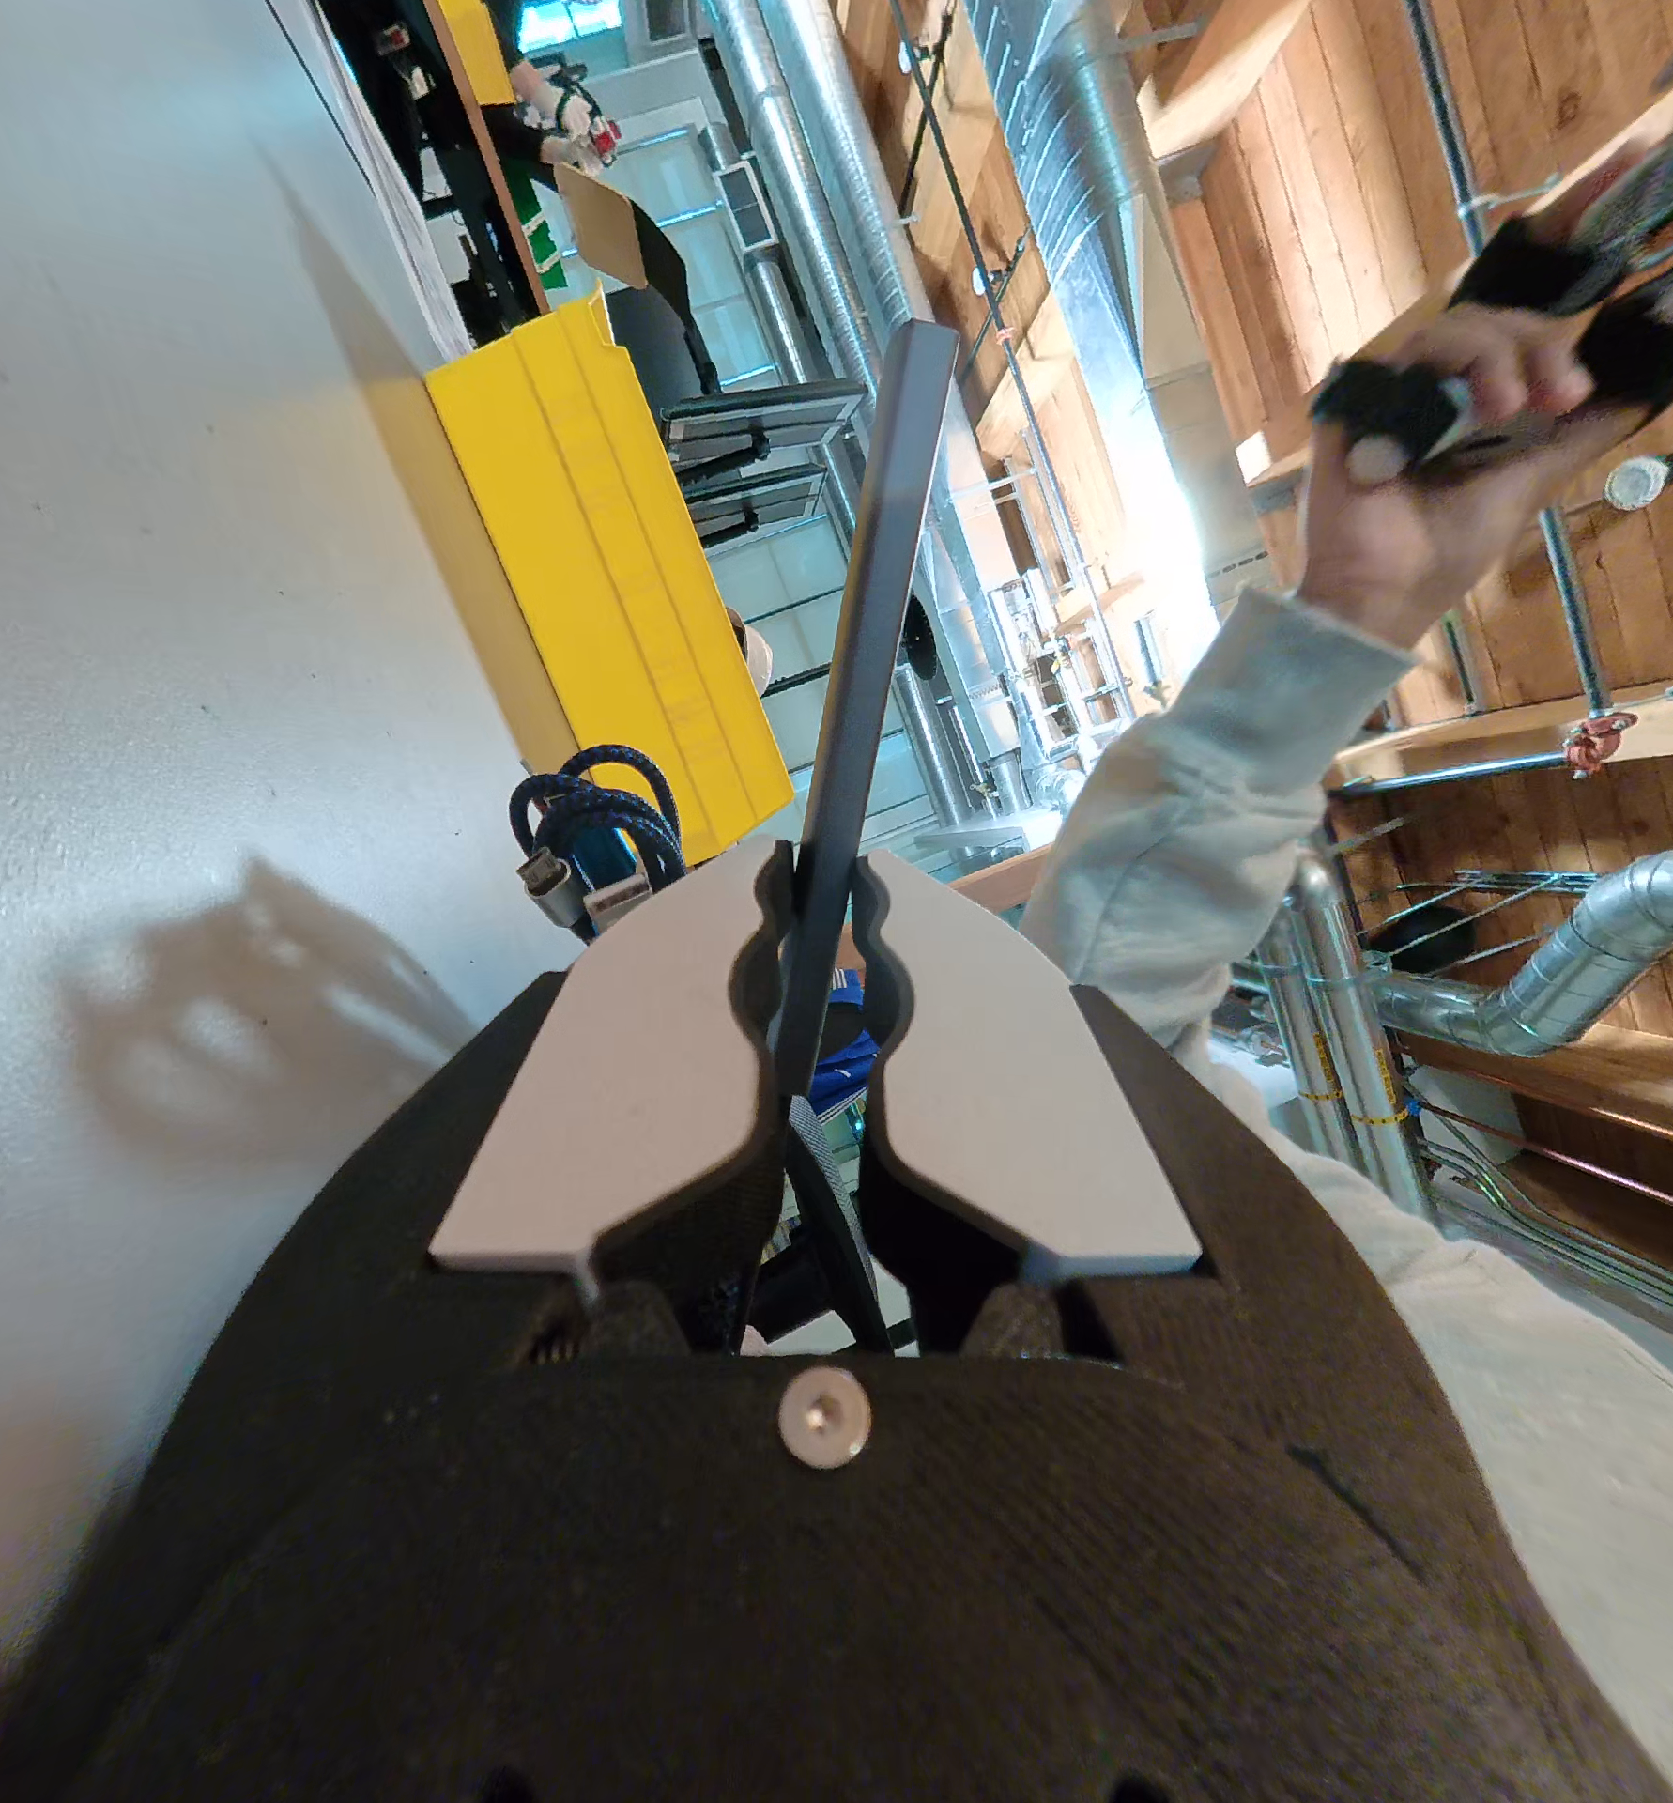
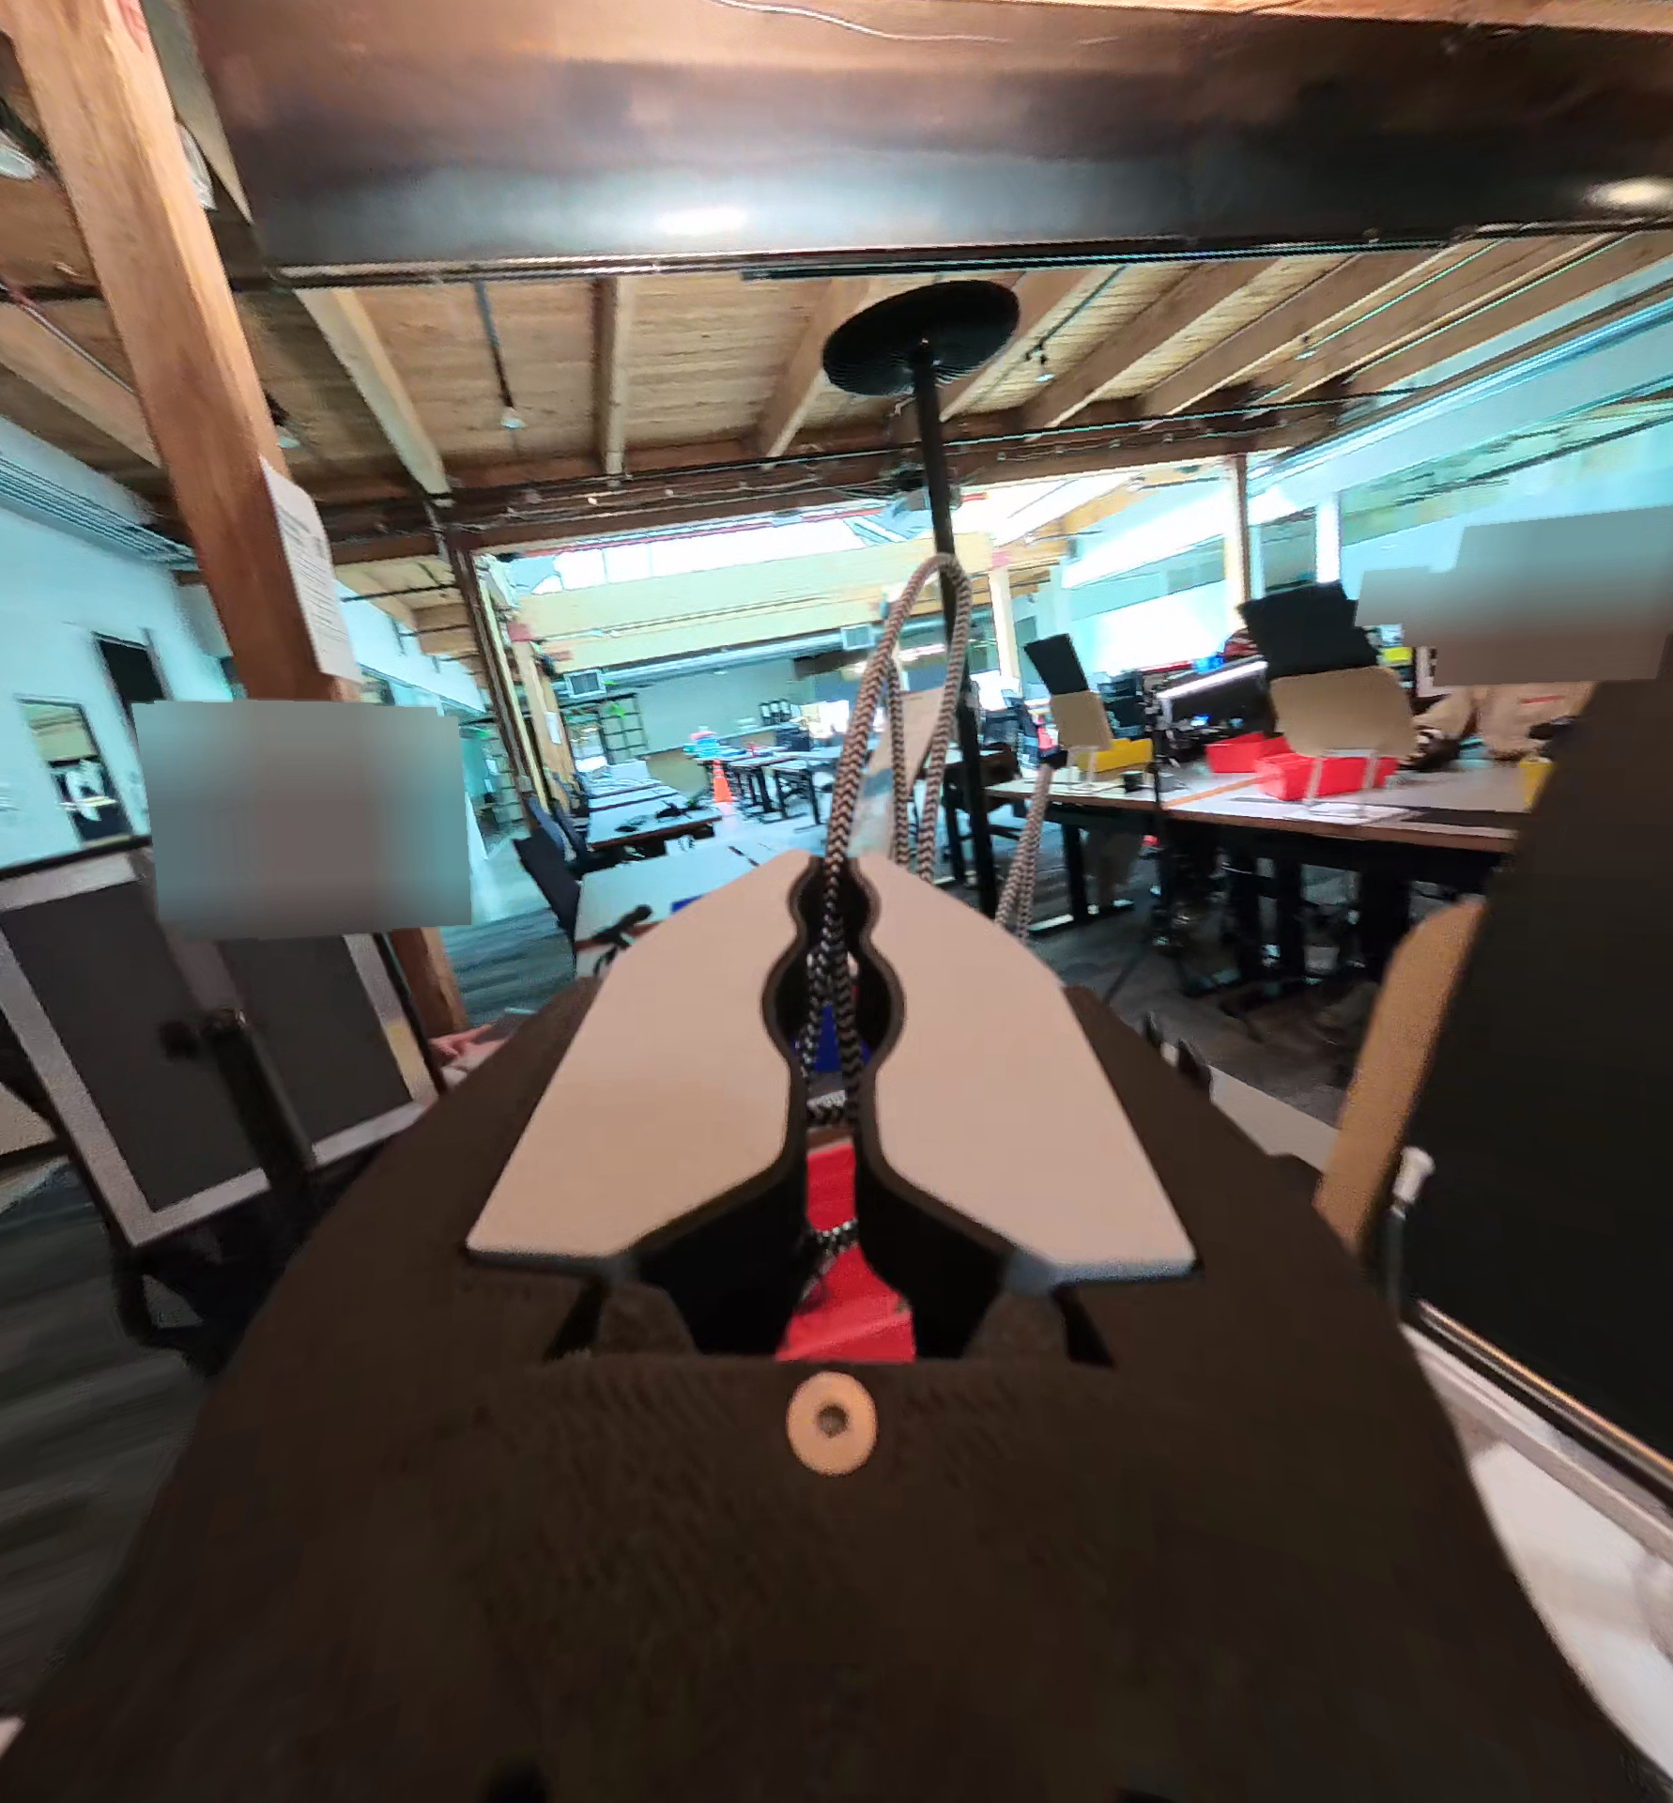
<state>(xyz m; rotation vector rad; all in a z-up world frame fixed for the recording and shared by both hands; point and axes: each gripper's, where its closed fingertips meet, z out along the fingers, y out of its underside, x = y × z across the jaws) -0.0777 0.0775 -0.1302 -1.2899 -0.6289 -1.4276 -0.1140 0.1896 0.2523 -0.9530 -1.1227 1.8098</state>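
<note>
My left gripper [image 1: 821, 878] is shut on a thin dark slab [image 1: 876, 624], seen edge-on like a tablet or phone, which sticks out past the fingertips. This view is rolled sideways, with the white table [image 1: 130, 585] at the left. A coil of blue braided cable [image 1: 598, 829] with metal plugs lies just left of the fingertips, beside a yellow bin [image 1: 598, 585]. My right gripper [image 2: 840, 868] is shut on a black-and-white braided cable [image 2: 881, 702], held up in the air; the cable loops above the fingertips and hangs down at the right.
A person's hand [image 1: 1398, 488] in a pale sleeve holds the other gripper at the upper right of the left wrist view. A red bin [image 2: 842, 1288] shows below my right gripper. Long work tables [image 2: 1301, 810] with red bins, chairs and a wooden post [image 2: 179, 390] fill the room. The gap from one gripper's tips to the other's is roughly 40 centimeters.
</note>
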